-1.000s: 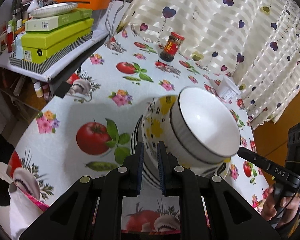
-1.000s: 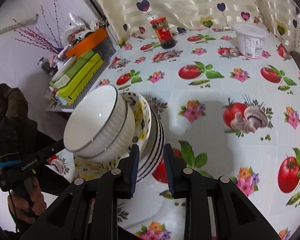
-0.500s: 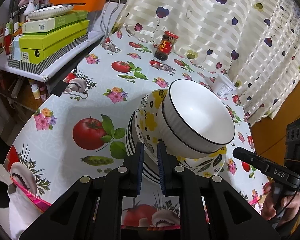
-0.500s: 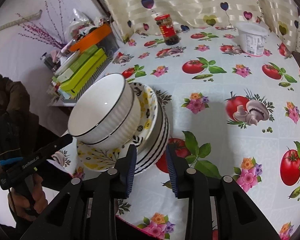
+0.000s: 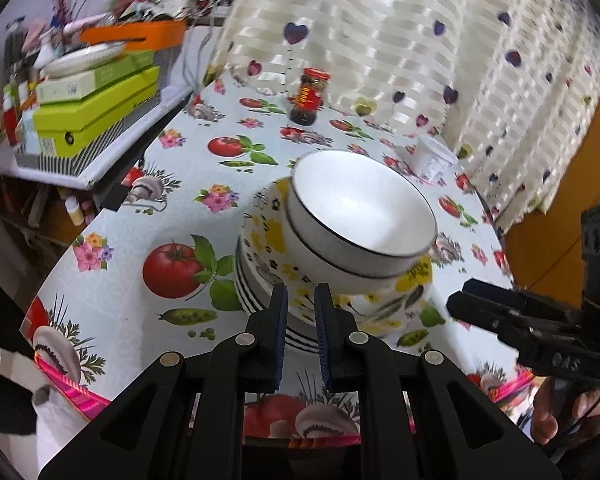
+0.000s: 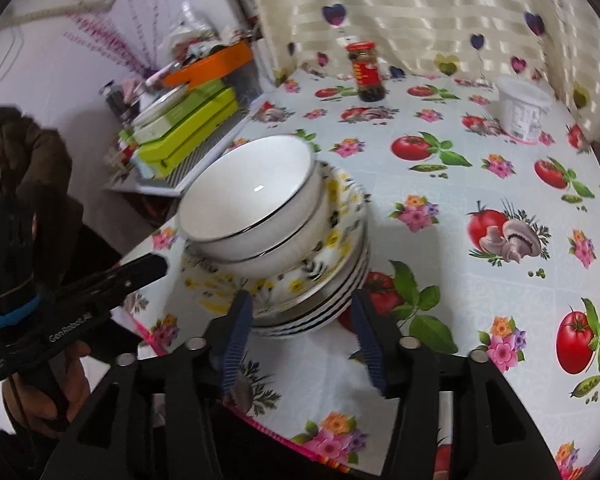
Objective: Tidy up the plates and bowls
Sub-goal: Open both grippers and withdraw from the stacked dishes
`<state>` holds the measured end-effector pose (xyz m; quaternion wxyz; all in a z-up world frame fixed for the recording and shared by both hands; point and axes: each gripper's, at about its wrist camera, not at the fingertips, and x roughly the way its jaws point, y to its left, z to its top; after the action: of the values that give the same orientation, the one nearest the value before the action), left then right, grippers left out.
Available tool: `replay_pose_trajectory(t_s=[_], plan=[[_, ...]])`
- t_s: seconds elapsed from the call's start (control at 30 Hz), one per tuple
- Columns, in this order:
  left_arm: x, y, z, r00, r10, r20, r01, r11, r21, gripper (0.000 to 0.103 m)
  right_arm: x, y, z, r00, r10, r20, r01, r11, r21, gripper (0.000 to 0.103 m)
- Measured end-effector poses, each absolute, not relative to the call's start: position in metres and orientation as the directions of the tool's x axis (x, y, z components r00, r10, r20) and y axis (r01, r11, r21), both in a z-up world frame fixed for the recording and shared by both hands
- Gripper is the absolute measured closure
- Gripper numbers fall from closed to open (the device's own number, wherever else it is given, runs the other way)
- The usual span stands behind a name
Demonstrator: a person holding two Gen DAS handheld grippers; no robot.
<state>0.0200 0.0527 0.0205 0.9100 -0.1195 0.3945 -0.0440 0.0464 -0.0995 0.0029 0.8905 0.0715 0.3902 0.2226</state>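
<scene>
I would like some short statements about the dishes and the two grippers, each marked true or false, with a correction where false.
1. The white bowls sit on top of the stack of plates. True.
2. The right gripper is shut tight. False: its fingers have just been opening and now stand wide, pressing on nothing.
3. The left gripper is nearly shut, with nothing held. True.
4. The red-lidded jar lies on its side. False: it stands upright near the curtain.
5. The white tub rests on the plates. False: it stands apart on the tablecloth.
</scene>
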Motion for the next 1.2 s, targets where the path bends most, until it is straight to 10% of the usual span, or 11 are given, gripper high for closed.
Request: replay_pose_trajectory(t_s=[1.2], plan=[[0.004,0.023,-0.024,0.602,-0.043,-0.798,-0.061,0.993,-0.1,0.089,0.025,-0.062,-0.033,0.572,0.345,-0.744,-0.351,0.923,0.158,0.033]])
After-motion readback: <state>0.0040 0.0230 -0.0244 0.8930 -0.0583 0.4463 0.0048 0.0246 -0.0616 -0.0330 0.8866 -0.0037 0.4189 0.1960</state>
